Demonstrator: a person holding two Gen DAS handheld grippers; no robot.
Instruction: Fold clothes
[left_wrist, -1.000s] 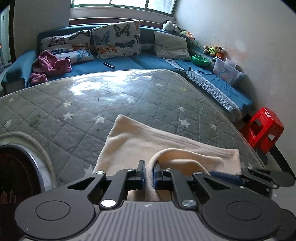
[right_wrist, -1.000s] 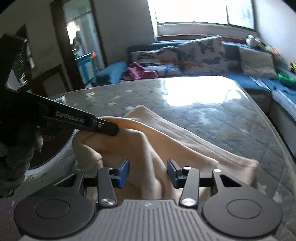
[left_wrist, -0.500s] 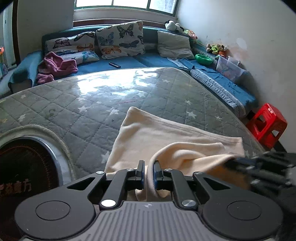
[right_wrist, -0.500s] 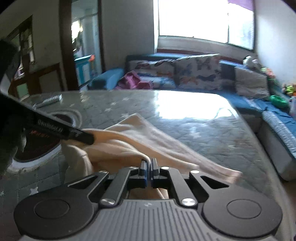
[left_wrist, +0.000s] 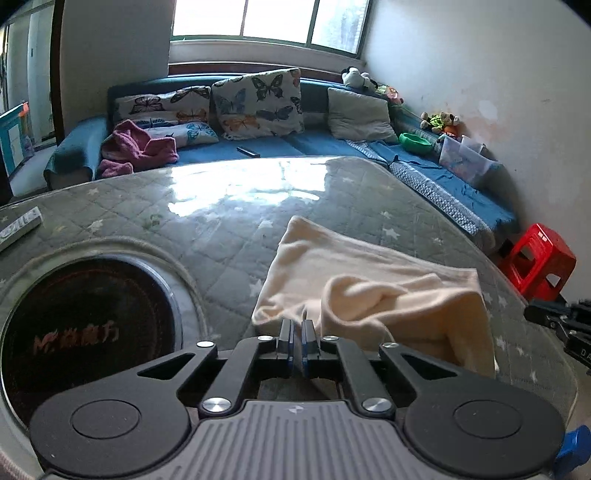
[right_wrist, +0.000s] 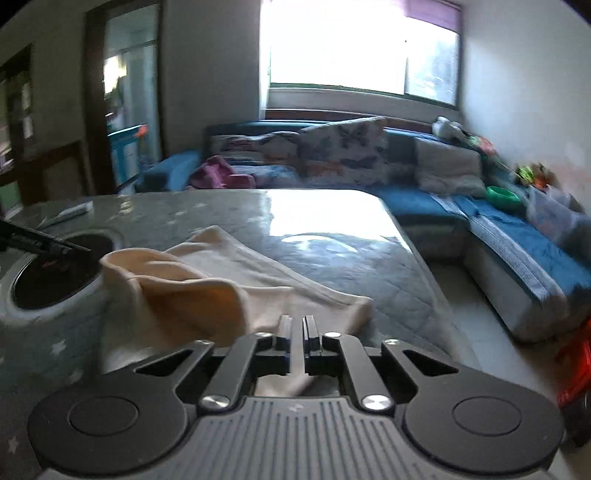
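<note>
Since the earlier frames, both grippers have been drawn back from the cloth (left_wrist: 373, 291), and its near edge has been let go. By the left gripper (left_wrist: 297, 334) nothing is held; its jaws are nearly together. The right gripper (right_wrist: 297, 328) has just been opened a little, to a narrow gap with nothing pinched. The cloth is left rumpled on the quilted table (left_wrist: 207, 221), near its right edge.

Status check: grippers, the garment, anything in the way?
Left gripper shut, nothing pinched. Right gripper jaws just parted slightly, free of cloth. Cream garment rumpled, half-folded on table. Nothing blocking.
</note>
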